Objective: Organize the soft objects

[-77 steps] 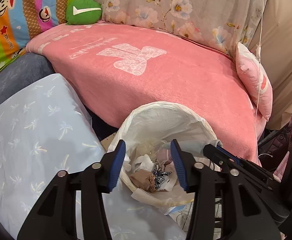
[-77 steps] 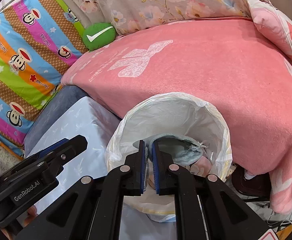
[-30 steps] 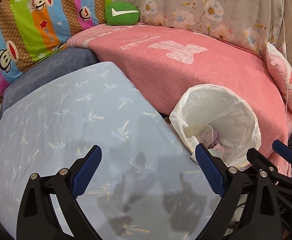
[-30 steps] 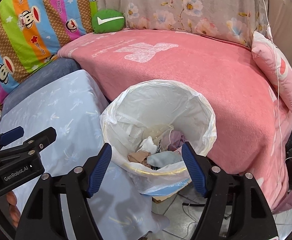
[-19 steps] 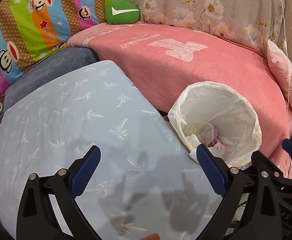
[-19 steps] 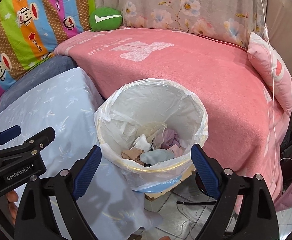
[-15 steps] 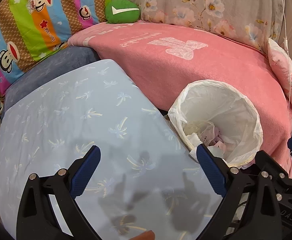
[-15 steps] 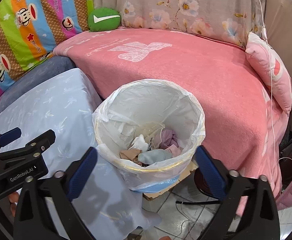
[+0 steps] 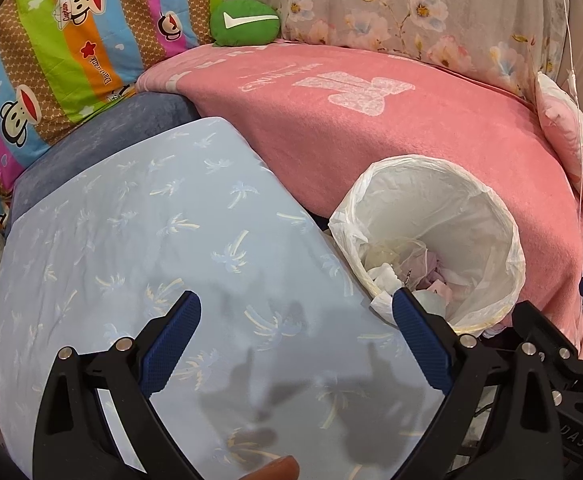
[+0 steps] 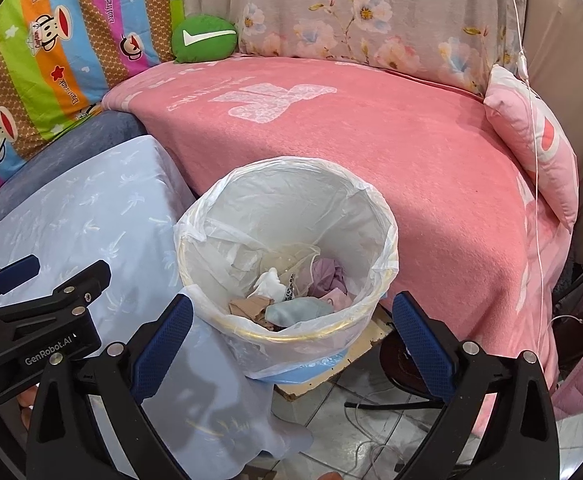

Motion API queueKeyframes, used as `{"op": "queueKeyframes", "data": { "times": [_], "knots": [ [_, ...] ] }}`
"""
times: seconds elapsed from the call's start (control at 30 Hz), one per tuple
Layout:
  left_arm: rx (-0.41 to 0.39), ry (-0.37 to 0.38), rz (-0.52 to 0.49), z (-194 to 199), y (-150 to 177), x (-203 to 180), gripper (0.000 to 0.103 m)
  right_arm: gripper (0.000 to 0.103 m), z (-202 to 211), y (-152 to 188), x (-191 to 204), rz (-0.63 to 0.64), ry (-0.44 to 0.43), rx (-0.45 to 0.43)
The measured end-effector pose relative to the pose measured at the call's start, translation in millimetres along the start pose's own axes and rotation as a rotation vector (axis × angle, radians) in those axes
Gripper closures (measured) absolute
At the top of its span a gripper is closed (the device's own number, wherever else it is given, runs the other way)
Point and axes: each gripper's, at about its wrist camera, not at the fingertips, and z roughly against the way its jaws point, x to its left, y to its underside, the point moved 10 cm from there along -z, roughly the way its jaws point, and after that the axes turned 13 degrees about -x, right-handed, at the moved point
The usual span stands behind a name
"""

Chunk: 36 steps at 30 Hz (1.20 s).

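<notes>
Pink blanket (image 10: pixel 391 152) covers the bed, with a green cushion (image 10: pixel 204 38) at its far corner. Pale blue palm-print cloth (image 9: pixel 151 248) drapes the stool against the bed's near edge. Beside it, the lined waste bin (image 10: pixel 375 224) holds crumpled soft items (image 10: pixel 295 306). Both the left gripper (image 9: pixel 295 344) and right gripper (image 10: pixel 289 348) have their fingers spread wide, empty.

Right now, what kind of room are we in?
Likely a bedroom or a home living area: a bed or sofa under a pink blanket, a striped cartoon-monkey quilt, a floral cushion, and a bag-lined bin of soft scraps on a tiled floor.
</notes>
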Motion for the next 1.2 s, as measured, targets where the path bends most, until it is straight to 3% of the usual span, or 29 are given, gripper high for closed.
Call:
{"op": "queueKeyframes", "data": {
  "times": [1.2],
  "knots": [
    [0.001, -0.055, -0.009, 5.2, 4.7, -5.6, 0.010, 0.006, 1.4, 8.9, -1.5, 0.008, 0.008, 0.007]
  ]
}}
